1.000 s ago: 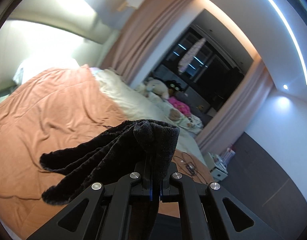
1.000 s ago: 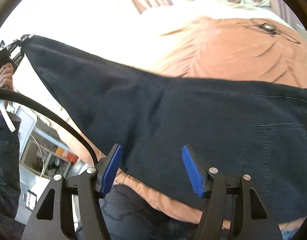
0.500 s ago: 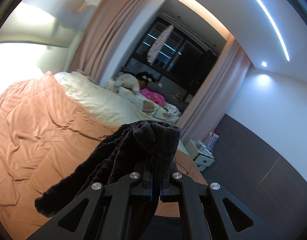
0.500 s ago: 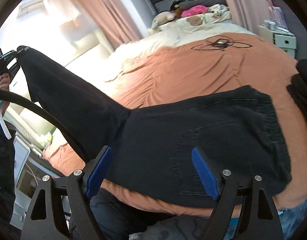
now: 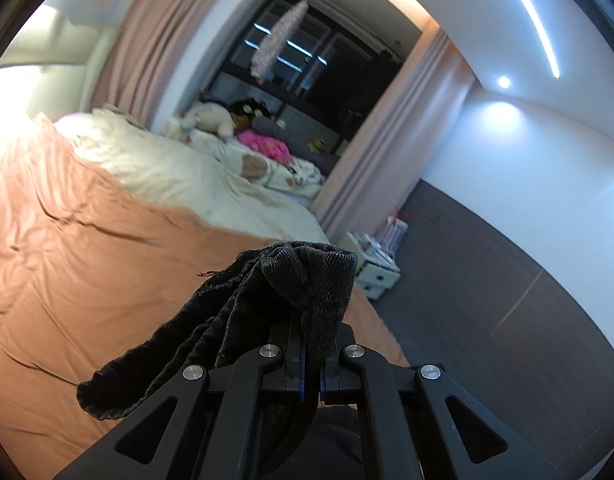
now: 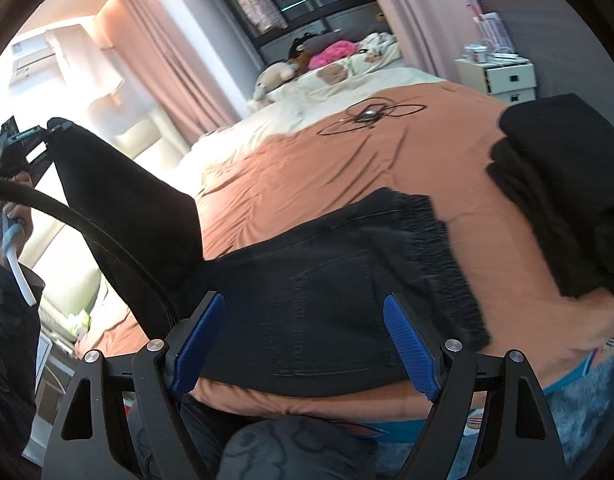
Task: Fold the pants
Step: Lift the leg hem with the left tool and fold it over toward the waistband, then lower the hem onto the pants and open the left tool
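Observation:
Black pants [image 6: 307, 292] lie with the waist and back pocket on the orange bedspread [image 6: 347, 168]. The leg end rises to the upper left, held in the air by my left gripper [image 6: 35, 140]. In the left wrist view, my left gripper [image 5: 311, 376] is shut on the bunched black hem [image 5: 267, 300]. My right gripper [image 6: 303, 344] is open and empty, just above the seat of the pants near the bed's front edge.
A second dark folded garment [image 6: 567, 200] lies on the bed at the right. A black cable [image 6: 371, 116] lies further back. Stuffed toys and pillows [image 6: 307, 64] sit at the far end. A white nightstand [image 6: 499, 76] stands beside the bed.
My right gripper pulled back and tilted up, so the whole waist and the bed came into view. My left gripper turned rightward, still holding the hem.

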A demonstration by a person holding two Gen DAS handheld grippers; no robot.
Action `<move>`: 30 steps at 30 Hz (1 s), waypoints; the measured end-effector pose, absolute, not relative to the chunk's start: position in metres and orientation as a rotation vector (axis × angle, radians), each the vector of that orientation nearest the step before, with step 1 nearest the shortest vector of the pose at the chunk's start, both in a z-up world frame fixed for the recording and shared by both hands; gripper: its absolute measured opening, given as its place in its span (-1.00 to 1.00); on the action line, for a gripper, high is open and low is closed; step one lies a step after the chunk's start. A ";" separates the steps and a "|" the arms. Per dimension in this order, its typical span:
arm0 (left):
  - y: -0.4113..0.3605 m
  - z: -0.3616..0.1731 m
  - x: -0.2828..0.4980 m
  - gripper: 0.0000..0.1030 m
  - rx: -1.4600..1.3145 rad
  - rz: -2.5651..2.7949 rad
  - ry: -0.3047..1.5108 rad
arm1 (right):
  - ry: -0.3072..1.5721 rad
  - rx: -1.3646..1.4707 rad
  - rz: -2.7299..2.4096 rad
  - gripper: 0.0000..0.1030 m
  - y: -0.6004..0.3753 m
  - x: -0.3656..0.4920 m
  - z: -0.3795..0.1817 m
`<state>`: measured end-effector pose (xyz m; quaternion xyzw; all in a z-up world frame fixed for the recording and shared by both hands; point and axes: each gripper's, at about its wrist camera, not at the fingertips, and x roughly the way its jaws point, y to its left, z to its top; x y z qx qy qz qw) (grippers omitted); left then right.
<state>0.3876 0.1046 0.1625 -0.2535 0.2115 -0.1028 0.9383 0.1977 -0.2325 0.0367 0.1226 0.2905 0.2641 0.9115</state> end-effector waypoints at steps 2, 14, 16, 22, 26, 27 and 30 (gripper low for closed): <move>0.091 0.160 0.395 -0.92 -0.523 -0.230 0.449 | 0.597 0.274 0.530 0.57 -0.241 0.191 0.034; -0.024 0.124 0.442 -0.92 -0.477 -0.346 0.578 | 0.618 0.376 0.472 0.57 -0.275 0.179 0.011; -0.043 0.106 0.447 -0.92 -0.472 -0.372 0.615 | 0.624 0.389 0.460 0.57 -0.280 0.178 0.008; -0.096 0.043 0.462 -0.92 -0.455 -0.428 0.751 | 0.633 0.419 0.400 0.57 -0.297 0.173 0.000; -0.126 0.010 0.466 -0.92 -0.459 -0.467 0.829 | 0.640 0.419 0.381 0.57 -0.296 0.171 0.000; -0.132 0.003 0.466 -0.92 -0.455 -0.477 0.846 | 0.645 0.417 0.376 0.57 -0.295 0.170 -0.001; -0.160 -0.016 0.461 -0.92 -0.436 -0.513 0.898 | 0.650 0.415 0.370 0.57 -0.291 0.168 0.000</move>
